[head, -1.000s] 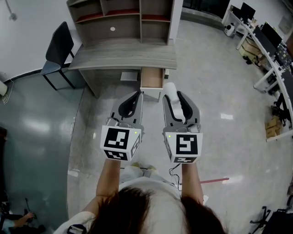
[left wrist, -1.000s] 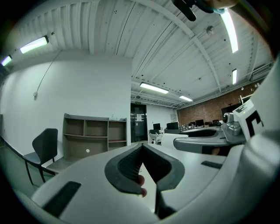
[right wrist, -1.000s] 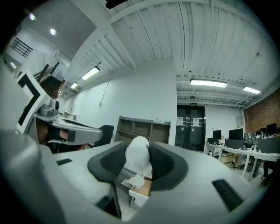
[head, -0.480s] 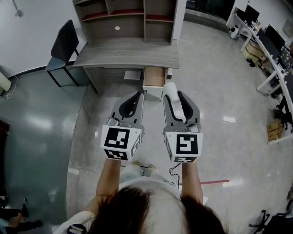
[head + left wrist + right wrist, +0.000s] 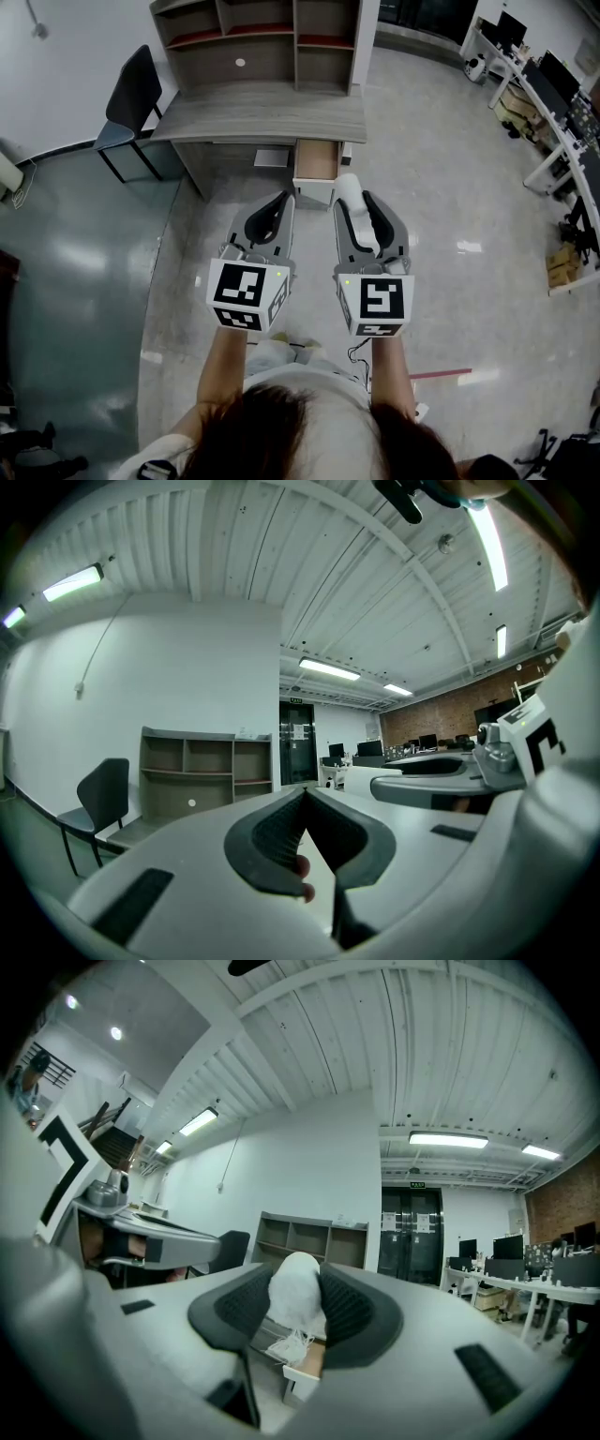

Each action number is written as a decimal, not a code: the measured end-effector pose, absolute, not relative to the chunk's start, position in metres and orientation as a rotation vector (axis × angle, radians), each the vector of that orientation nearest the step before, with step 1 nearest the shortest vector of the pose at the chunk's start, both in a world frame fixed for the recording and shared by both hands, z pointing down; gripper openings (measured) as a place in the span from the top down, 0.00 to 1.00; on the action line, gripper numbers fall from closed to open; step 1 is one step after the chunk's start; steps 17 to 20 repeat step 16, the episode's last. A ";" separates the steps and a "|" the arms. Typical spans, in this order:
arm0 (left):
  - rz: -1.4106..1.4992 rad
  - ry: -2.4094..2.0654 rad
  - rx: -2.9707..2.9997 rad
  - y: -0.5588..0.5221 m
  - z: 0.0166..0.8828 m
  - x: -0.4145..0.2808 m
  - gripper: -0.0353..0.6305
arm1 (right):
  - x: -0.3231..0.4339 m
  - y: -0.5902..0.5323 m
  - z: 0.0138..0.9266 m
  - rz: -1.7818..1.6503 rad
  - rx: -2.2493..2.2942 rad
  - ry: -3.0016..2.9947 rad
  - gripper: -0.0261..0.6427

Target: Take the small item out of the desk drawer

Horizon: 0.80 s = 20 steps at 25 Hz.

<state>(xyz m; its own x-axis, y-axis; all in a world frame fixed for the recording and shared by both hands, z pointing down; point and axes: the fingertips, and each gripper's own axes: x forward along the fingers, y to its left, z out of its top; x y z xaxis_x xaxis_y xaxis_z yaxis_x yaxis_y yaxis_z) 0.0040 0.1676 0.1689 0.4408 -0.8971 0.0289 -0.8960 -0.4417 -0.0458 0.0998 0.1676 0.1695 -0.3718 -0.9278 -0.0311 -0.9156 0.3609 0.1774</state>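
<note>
Right hand-held gripper is pinching the small white item near the desk's open drawer; left hand-held gripper is sitting pressed together.

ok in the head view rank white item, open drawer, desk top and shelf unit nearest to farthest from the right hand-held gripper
1. white item, clamped in the right hand-held gripper
2. open drawer, just ahead
3. desk top, beyond, to the left
4. shelf unit, farthest back
</note>
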 end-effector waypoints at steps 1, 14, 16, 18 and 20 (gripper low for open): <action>-0.076 1.644 -2.647 0.168 0.169 0.003 0.93 | 0.098 0.168 0.169 -0.257 1.718 -2.529 0.71; -0.078 1.609 -2.667 0.163 0.168 -0.013 0.93 | 0.085 0.167 0.167 -0.255 1.759 -2.496 0.71; -0.080 1.606 -2.670 0.161 0.170 -0.017 0.93 | 0.080 0.165 0.168 -0.253 1.761 -2.491 0.71; -0.080 1.606 -2.670 0.161 0.170 -0.017 0.93 | 0.080 0.165 0.168 -0.253 1.761 -2.491 0.71; -0.080 1.606 -2.670 0.161 0.170 -0.017 0.93 | 0.080 0.165 0.168 -0.253 1.761 -2.491 0.71</action>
